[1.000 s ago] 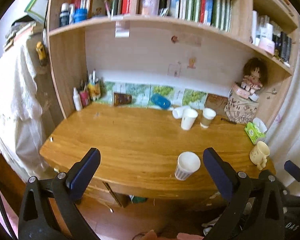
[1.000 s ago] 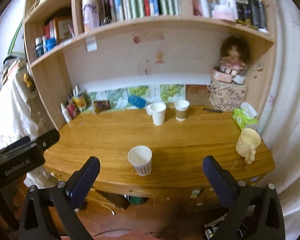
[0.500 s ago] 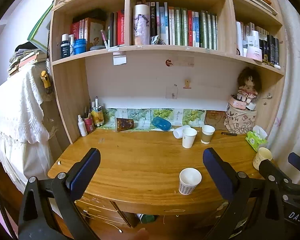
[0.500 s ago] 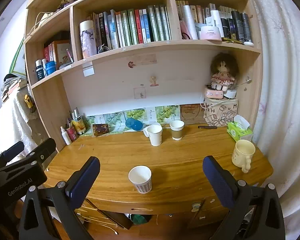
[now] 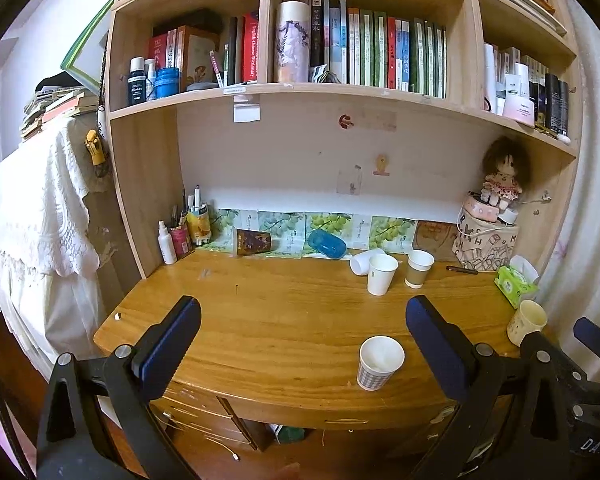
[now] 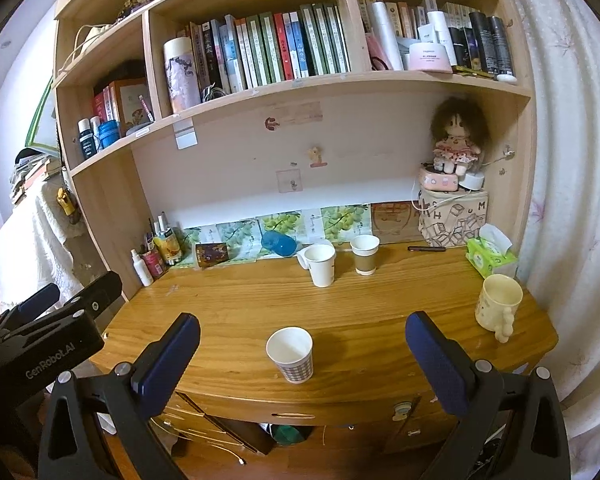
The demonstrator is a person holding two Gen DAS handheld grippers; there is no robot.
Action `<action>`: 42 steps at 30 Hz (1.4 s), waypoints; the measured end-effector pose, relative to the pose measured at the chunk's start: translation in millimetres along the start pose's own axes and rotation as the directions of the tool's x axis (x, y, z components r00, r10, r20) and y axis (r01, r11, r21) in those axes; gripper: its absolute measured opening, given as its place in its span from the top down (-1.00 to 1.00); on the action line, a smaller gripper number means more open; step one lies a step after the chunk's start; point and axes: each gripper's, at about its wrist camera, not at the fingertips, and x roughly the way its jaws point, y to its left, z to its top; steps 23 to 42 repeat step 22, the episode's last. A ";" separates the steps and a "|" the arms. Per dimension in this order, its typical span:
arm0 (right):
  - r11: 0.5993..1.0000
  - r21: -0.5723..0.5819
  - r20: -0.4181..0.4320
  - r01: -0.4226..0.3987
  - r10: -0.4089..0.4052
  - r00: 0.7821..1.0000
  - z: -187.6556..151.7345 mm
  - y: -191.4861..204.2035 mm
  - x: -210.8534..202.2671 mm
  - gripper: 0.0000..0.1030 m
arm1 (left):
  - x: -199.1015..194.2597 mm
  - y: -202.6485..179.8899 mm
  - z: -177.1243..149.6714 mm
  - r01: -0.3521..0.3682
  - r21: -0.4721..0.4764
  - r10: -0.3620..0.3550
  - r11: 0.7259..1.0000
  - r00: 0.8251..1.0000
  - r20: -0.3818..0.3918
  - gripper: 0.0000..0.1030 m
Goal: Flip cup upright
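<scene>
holding both pairs of fingers spread and empty short of the table (image 6: 340, 304), we found the checked cup (image 6: 290, 354) already upright near its front edge, squarely ahead of our right gripper (image 6: 302, 354), right of our left gripper (image 5: 302, 344).

Both views look forward along their own tongs from off the front edge of the tabletop (image 5: 284, 344), facing the bookshelf (image 6: 300, 84) squarely and from well back; the left tongs (image 5: 300, 344) see from further left, the right tongs (image 6: 300, 354) from further right; both share the checked paper cup (image 5: 379, 363) near the front edge, the cups behind it and the doll (image 6: 456, 140).
</scene>
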 end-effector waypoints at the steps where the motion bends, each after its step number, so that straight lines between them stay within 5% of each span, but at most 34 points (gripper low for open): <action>1: 1.000 -0.001 -0.001 -0.003 0.003 1.000 -0.5 0.3 0.3 -1.00 | 0.1 -0.1 0.1 -0.002 0.002 0.002 1.000 1.000 0.000 -0.99; 42: 1.000 0.006 -0.033 0.021 -0.021 0.999 -1.8 -11.6 3.3 -1.00 | 7.4 -12.6 -1.4 0.022 0.034 -0.022 0.999 1.000 -0.016 -0.99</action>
